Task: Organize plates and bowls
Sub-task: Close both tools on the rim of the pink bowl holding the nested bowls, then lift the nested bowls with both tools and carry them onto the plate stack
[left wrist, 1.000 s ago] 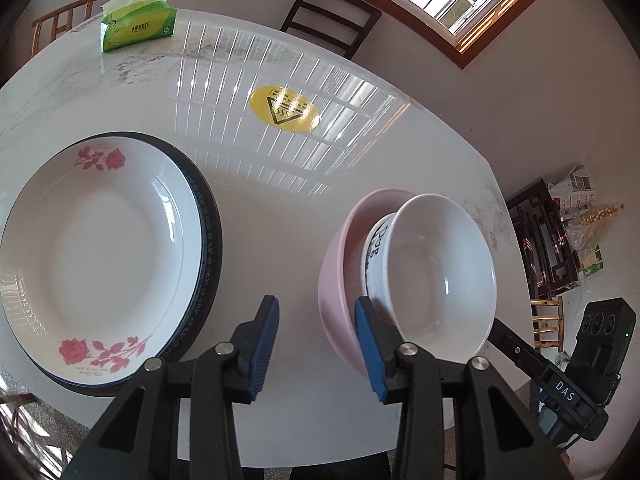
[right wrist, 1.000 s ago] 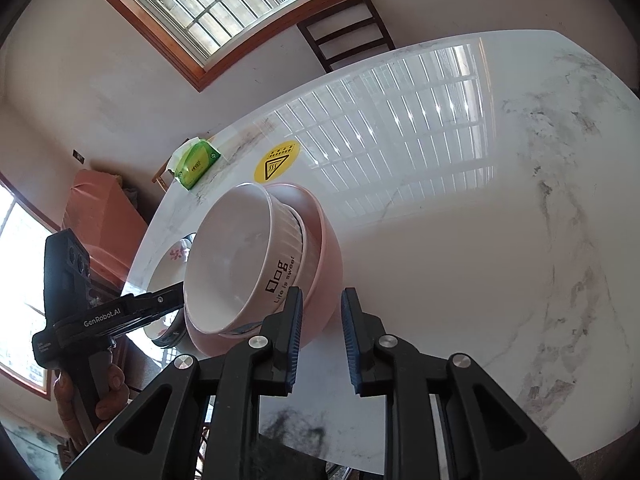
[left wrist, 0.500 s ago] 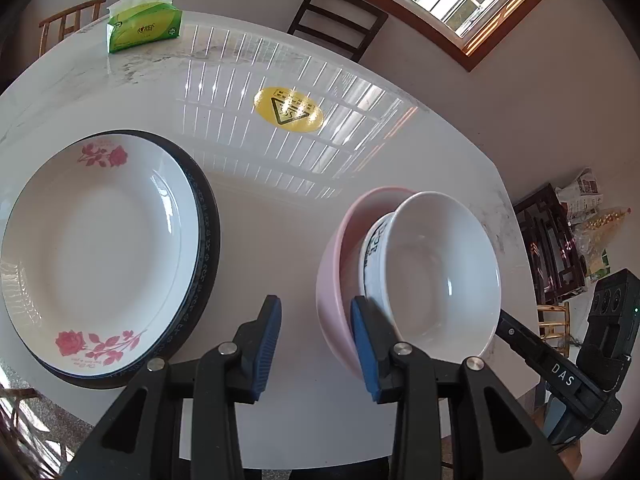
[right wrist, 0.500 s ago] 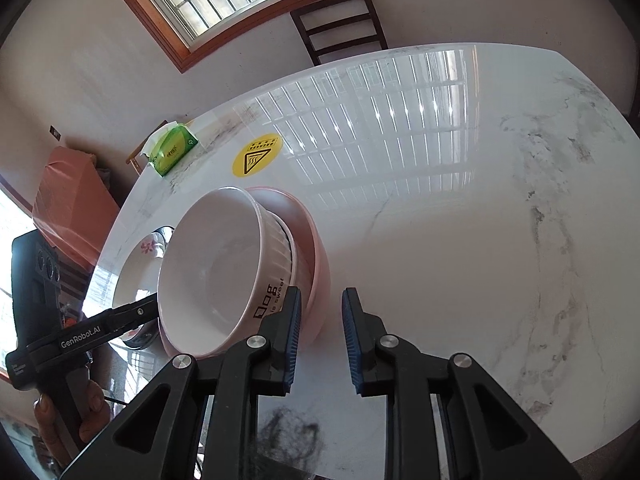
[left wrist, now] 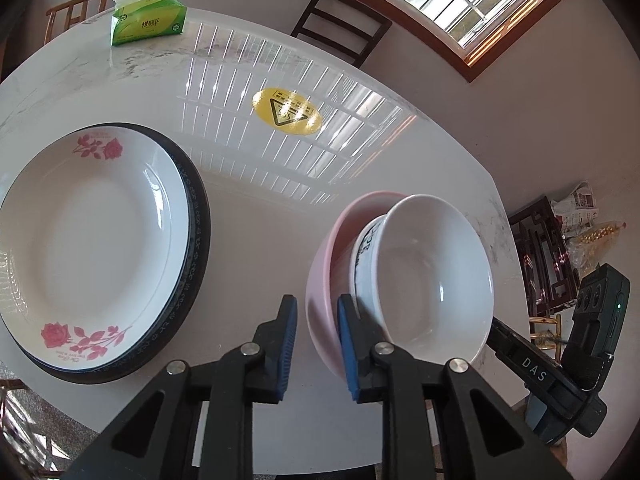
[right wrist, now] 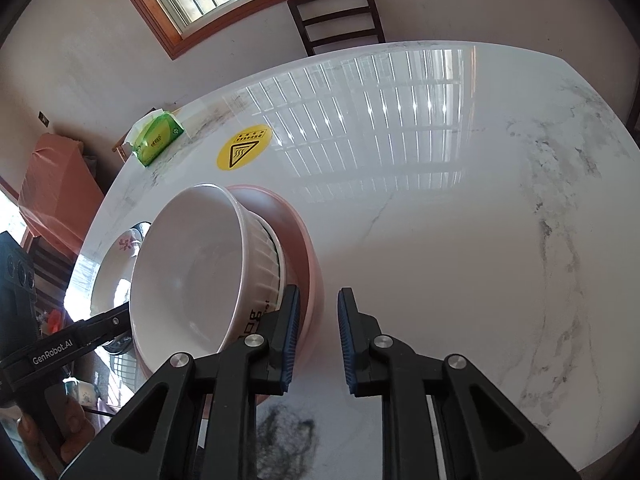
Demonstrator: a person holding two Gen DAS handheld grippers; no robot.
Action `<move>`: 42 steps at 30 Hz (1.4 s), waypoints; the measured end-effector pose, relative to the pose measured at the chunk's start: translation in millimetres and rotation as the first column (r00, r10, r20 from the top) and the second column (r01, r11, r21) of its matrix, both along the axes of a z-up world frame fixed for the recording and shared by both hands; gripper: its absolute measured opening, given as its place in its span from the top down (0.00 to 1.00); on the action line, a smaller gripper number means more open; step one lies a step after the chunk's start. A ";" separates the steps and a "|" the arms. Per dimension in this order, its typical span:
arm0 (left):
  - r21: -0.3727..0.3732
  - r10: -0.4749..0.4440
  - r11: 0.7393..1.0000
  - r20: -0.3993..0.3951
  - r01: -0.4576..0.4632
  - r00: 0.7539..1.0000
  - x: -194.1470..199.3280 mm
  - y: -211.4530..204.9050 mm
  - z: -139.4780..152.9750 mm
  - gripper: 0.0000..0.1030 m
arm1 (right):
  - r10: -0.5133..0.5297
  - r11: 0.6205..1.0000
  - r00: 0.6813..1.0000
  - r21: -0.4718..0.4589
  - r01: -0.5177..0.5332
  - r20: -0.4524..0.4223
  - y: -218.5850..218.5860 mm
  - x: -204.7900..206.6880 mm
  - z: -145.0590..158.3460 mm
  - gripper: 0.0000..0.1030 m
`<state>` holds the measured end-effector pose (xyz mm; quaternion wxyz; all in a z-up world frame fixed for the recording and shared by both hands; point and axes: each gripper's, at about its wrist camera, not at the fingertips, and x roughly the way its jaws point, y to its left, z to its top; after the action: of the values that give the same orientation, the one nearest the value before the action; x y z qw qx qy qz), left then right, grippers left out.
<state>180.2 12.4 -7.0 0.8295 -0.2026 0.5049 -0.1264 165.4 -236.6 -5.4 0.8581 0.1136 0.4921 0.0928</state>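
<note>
A white bowl (left wrist: 424, 280) sits nested in a pink bowl (left wrist: 320, 280) on the white marble table (left wrist: 256, 200). My left gripper (left wrist: 314, 340) straddles the pink bowl's near rim, its jaws narrowed around it. My right gripper (right wrist: 318, 340) straddles the pink bowl's rim (right wrist: 310, 264) from the other side, beside the white bowl (right wrist: 192, 272), with a clear gap between its jaws. A white rose plate (left wrist: 88, 240) lies on a dark plate (left wrist: 198, 232) at the left.
A green tissue box (left wrist: 148, 20) stands at the table's far edge. A yellow warning sticker (left wrist: 286, 111) is on the table middle. A dark chair (left wrist: 340, 28) stands beyond the table. The table edge runs just below both grippers.
Both wrist cameras have shifted slightly around the bowls. My right gripper's jaws have widened. My left gripper's jaws have narrowed a little around the pink rim.
</note>
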 end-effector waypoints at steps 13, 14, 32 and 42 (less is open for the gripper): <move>0.033 0.039 0.999 0.063 -0.041 0.997 -13.9 -7.7 0.6 0.90 | -0.023 0.997 1.000 0.069 0.022 0.011 -8.6 -11.0 0.2 0.88; 0.035 0.038 0.999 0.065 -0.041 0.997 -14.8 -8.6 0.5 0.90 | -0.025 0.997 1.000 0.075 0.024 0.010 -9.9 -12.0 0.2 0.88; 0.105 0.014 0.994 0.129 -0.028 0.992 -26.4 -22.3 10.1 0.91 | -0.060 0.984 0.998 0.168 0.063 -0.028 -20.5 -21.3 -8.2 0.87; 0.138 0.012 0.990 0.165 -0.035 0.986 -35.6 -25.3 19.2 0.92 | -0.062 0.981 0.998 0.184 0.064 -0.021 -16.2 -23.5 -3.1 0.87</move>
<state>144.6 -12.8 12.2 0.8818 -0.1386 0.4402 -0.0970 141.9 -252.8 -8.5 0.8425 0.2089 0.4842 0.1100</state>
